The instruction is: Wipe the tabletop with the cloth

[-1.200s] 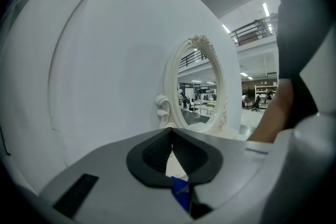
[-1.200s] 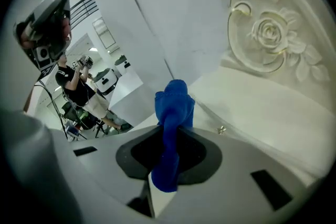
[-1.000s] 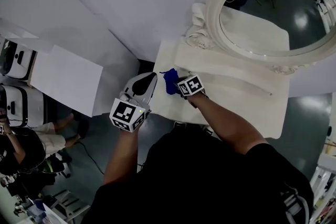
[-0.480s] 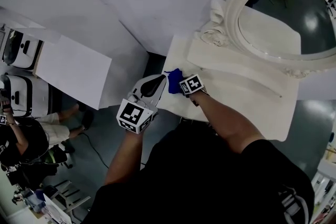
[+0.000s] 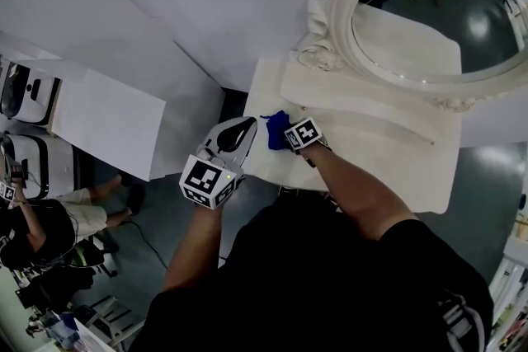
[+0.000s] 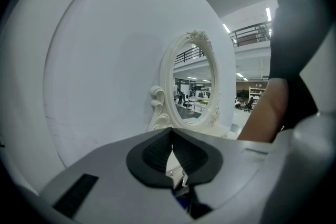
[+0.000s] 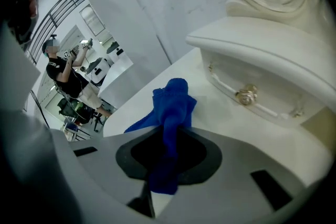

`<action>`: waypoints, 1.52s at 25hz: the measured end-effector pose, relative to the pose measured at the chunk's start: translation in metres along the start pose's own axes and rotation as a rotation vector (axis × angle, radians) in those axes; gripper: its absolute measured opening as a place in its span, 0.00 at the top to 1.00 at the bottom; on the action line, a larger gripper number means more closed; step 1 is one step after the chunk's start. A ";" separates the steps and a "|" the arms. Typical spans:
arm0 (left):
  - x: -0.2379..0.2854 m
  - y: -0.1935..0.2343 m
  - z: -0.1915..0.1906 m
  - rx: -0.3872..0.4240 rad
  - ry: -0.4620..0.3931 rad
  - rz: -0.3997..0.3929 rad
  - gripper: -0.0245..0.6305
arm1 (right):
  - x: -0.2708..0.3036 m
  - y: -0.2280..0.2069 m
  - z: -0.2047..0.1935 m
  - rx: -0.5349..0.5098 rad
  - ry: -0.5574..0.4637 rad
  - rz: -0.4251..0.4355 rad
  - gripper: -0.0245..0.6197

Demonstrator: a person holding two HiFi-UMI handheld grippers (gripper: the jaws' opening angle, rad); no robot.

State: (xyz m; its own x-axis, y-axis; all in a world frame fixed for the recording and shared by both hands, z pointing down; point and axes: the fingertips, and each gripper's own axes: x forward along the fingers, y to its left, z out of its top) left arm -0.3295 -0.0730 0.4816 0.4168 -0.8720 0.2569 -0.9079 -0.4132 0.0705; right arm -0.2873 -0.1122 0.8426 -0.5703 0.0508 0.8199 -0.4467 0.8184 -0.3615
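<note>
A blue cloth [image 5: 275,130] lies bunched on the left end of the white tabletop [image 5: 371,152]. My right gripper [image 5: 288,134] is shut on it. In the right gripper view the blue cloth [image 7: 174,104] runs up between the right gripper's [image 7: 169,139] closed jaws and spills onto the tabletop [image 7: 210,113] ahead. My left gripper [image 5: 241,126] hovers just off the table's left edge, beside the cloth. In the left gripper view the left gripper [image 6: 172,153] has its jaws together with nothing between them.
An oval mirror [image 5: 412,21] in an ornate white frame stands at the back of the table. Below it is a small drawer with a brass knob [image 7: 246,95]. A white desk [image 5: 107,124] stands to the left, with a seated person [image 5: 41,231] further off.
The head view has swung a little. My right gripper and the cloth have shifted slightly inward on the table's left end. The left gripper keeps its place beside them.
</note>
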 end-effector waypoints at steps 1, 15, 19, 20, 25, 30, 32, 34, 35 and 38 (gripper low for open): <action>0.004 -0.003 0.002 0.001 -0.002 -0.008 0.95 | -0.005 -0.007 -0.005 0.006 0.003 -0.008 0.87; 0.088 -0.083 0.022 0.044 -0.010 -0.169 0.95 | -0.105 -0.122 -0.098 0.162 0.001 -0.154 0.87; 0.111 -0.104 0.027 0.054 -0.012 -0.201 0.95 | -0.136 -0.156 -0.128 0.208 -0.008 -0.193 0.87; 0.116 -0.110 0.029 0.057 -0.012 -0.209 0.95 | -0.143 -0.163 -0.135 0.221 -0.010 -0.202 0.87; 0.143 -0.138 0.035 0.070 -0.011 -0.258 0.95 | -0.178 -0.198 -0.170 0.283 -0.016 -0.246 0.87; 0.167 -0.161 0.039 0.080 -0.005 -0.293 0.95 | -0.211 -0.229 -0.204 0.330 -0.015 -0.287 0.87; 0.176 -0.170 0.041 0.083 -0.003 -0.304 0.95 | -0.226 -0.243 -0.220 0.356 -0.019 -0.305 0.87; 0.183 -0.178 0.043 0.085 -0.005 -0.315 0.95 | -0.240 -0.255 -0.235 0.382 -0.025 -0.321 0.87; 0.186 -0.181 0.045 0.085 -0.006 -0.321 0.95 | -0.247 -0.261 -0.242 0.395 -0.029 -0.330 0.87; 0.197 -0.190 0.048 0.084 -0.005 -0.334 0.95 | -0.267 -0.280 -0.264 0.436 -0.038 -0.355 0.87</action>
State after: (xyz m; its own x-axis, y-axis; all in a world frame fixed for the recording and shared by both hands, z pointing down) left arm -0.0727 -0.1793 0.4725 0.6908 -0.6861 0.2281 -0.7145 -0.6961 0.0699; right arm 0.1718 -0.2035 0.8418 -0.3540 -0.2123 0.9108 -0.8547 0.4689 -0.2228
